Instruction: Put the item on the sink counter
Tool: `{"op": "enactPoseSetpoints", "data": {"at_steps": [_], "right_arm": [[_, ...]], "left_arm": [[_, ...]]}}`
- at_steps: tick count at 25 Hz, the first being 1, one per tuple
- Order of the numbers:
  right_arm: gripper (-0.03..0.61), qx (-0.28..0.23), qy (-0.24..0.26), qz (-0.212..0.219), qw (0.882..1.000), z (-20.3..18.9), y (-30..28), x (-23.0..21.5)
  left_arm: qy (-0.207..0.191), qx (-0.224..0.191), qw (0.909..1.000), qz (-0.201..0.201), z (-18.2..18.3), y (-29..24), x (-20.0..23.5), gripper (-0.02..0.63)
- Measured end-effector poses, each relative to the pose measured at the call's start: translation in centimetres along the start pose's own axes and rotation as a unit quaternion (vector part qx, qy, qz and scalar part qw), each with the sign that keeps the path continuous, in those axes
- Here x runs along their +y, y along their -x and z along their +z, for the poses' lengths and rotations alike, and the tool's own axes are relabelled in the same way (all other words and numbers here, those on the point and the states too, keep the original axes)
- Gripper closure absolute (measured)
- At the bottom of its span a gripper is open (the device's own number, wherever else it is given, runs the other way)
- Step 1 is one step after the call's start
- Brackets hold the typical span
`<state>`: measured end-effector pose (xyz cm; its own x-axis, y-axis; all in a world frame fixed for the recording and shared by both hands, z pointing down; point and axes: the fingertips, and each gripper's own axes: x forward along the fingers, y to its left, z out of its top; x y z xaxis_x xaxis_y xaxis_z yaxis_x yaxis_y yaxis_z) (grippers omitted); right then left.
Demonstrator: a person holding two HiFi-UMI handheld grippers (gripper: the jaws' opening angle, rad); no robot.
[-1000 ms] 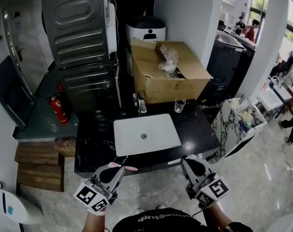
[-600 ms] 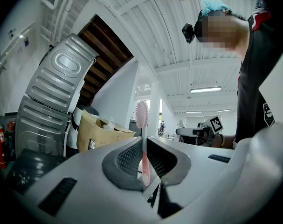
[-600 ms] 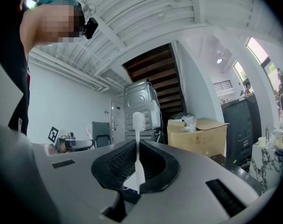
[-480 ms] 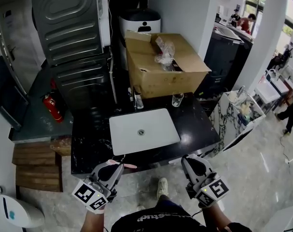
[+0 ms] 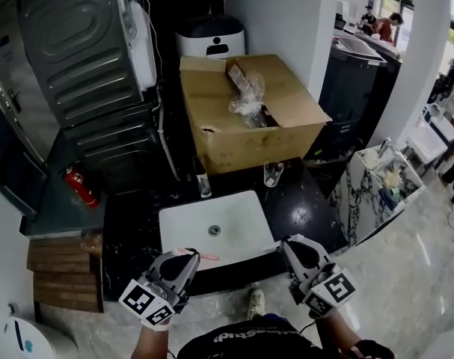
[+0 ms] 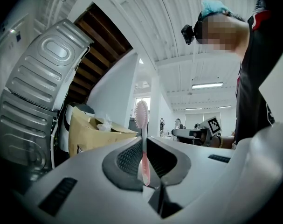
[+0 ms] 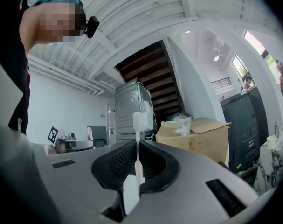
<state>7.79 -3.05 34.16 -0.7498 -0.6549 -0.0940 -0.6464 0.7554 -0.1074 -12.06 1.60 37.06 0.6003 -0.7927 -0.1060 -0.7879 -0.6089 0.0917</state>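
1. Two grippers sit low in the head view. Your left gripper (image 5: 183, 260) is at 7 o'clock from the sink (image 5: 238, 239), and your right gripper (image 5: 292, 247) is at 5 o'clock.
2. Your left fingers (image 6: 125, 160) are clamped on a pink toothbrush (image 6: 142, 139). In the left gripper view it stands upright between the pads, bristle head on top. From above, it pokes out toward 3 o'clock over the sink's near rim.
3. Your right fingers (image 7: 118, 161) are clenched on a white toothbrush (image 7: 137, 143), also upright with its head uppermost.
4. Both toothbrushes are in your grip at the near edge of the black desk (image 5: 305, 214), not lying on it.
5. On the desk, a glass (image 5: 272, 173) stands at 1 o'clock from the sink. A cardboard box (image 5: 241, 137) with crumpled clear plastic (image 5: 247, 96) on top sits at 12 o'clock, beyond the sink.
6. Out at 10 o'clock, a red fire extinguisher (image 5: 81, 185) rests beside the grey metal appliance (image 5: 77, 58).
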Motion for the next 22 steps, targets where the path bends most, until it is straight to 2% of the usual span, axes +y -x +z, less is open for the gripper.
{"op": "enactPoseSetpoints", "data": {"at_steps": [5,10,13,16,22], "right_arm": [[0.528,-0.005,0.001,0.010,1.000,1.5,-3.0,-7.3],[0.528,-0.002,-0.002,0.008,1.000,1.6,-4.3,-12.6],[0.528,0.005,-0.016,-0.001,1.000,1.1,-5.3,-15.0],[0.528,-0.002,-0.024,-0.001,1.000,1.4,-6.8,-15.4],[0.529,0.010,0.037,-0.034,0.999,0.5,-9.5,-16.9]], "left_arm": [[-0.015,-0.002,0.9999,-0.006,0.6,-8.4,1.8,0.575],[-0.022,0.000,0.9997,-0.008,0.6,-14.1,2.6,0.575],[-0.006,-0.003,1.0000,-0.002,0.4,-15.7,3.4,0.575],[0.004,-0.001,1.0000,-0.007,0.1,-16.2,4.3,0.575],[0.007,-0.004,0.9999,-0.011,0.3,-15.8,7.5,0.575]]}}
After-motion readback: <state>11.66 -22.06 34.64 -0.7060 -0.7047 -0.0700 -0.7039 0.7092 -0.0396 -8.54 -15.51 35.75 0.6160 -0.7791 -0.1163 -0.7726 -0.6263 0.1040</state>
